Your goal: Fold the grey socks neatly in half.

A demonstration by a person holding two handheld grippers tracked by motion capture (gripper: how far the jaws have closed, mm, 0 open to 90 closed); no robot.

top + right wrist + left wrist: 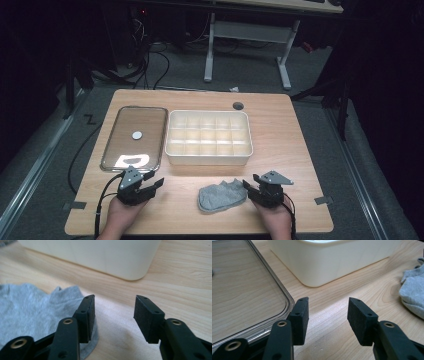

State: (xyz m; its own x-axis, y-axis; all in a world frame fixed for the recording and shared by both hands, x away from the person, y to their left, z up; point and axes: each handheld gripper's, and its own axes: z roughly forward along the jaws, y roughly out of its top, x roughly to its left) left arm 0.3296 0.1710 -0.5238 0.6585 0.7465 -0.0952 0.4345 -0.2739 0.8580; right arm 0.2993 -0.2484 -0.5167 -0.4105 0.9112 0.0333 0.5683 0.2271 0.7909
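A soft grey sock (220,195) lies crumpled on the near part of the wooden surface (290,135), in front of the cream plastic box (208,158) with little compartments. Both the left tool (153,183) and the right tool (248,189) are wide apart and hold nothing. The right tool is just beside the sock, so it should probably pinch a thick fold, not a thin edge.

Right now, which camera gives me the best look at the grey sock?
The high view: it shows the whole grey sock crumpled on the table, near the right hand-held gripper. The right gripper view shows part of it up close, beside the left jaw. The left gripper view catches only its edge at the right.
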